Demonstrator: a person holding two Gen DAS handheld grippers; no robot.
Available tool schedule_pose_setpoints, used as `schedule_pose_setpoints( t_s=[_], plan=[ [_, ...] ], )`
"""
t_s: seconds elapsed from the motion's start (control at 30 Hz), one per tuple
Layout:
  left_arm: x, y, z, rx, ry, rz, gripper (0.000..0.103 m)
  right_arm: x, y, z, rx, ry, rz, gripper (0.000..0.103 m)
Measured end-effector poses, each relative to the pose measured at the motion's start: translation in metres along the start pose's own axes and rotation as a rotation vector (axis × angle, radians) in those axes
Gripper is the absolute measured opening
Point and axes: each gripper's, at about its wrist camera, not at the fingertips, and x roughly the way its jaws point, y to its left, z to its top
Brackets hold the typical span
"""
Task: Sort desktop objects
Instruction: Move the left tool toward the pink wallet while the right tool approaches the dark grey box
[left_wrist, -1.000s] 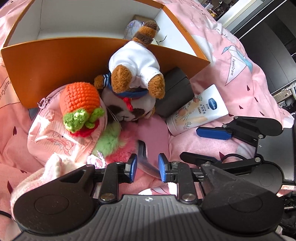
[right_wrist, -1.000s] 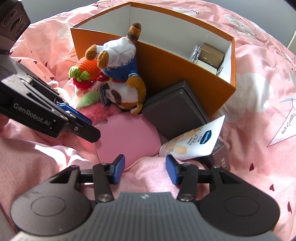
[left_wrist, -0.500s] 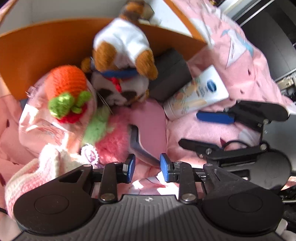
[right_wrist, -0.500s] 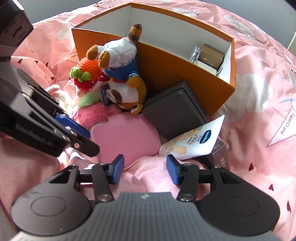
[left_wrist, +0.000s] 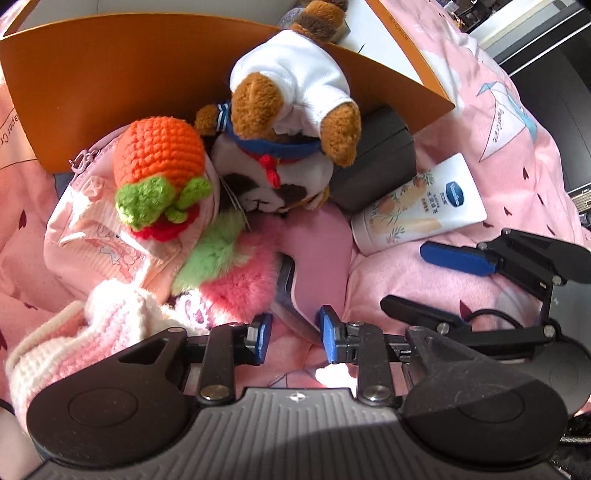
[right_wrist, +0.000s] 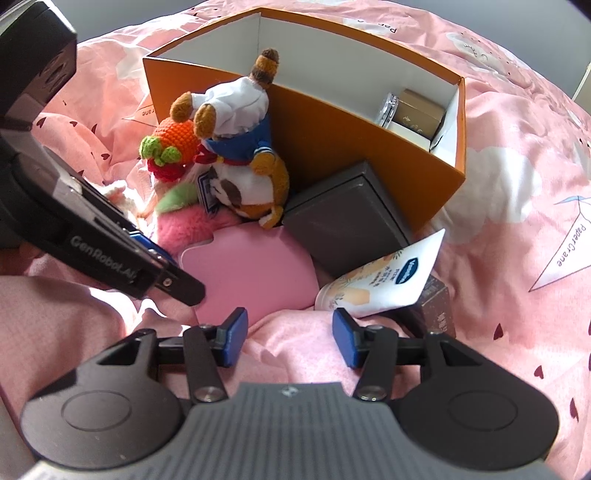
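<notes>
Left wrist view: left gripper points steeply down at the pile on the pink printed bedspread, jaws apart, straddling the near dark edge of the flat pink rounded case; pads do not look pressed on it. Behind it, against the orange cardboard box's outer wall: brown plush dog in a white shirt, orange crocheted carrot-like toy on a pale pink zip pouch, fluffy pink-and-green plush, white knitted piece. Dark grey square box sits just beside the dog; white lotion tube lies by the case's far side.

Right wrist view: right gripper hovers low over the bedspread, jaws wide apart, nothing between them. Pink case lies just ahead, the left gripper's fingers over its left edge. Orange box is mostly bare inside, with a small brown carton and a clear item in its right corner.

Step, as I judge it: picking the pink case for the box. Next: close squarely on the thin edge, lift clear without dragging the plush or nudging the tube.
</notes>
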Motion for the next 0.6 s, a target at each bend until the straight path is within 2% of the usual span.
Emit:
schedule_pose_setpoints(
  t_s=[0.3, 0.4, 0.6],
  plan=[
    [-0.016, -0.022, 0.004, 0.115, -0.117, -0.054, 0.034, -0.001, -0.002, 0.000, 0.002, 0.000, -0.008, 0.054],
    [-0.012, -0.027, 0.013, 0.106, -0.126, -0.073, 0.035, -0.002, -0.003, -0.001, 0.003, -0.001, -0.013, 0.054],
    [0.005, -0.031, 0.023, 0.063, -0.093, -0.039, 0.036, -0.006, -0.004, -0.001, -0.014, -0.010, -0.020, 0.052]
  ],
)
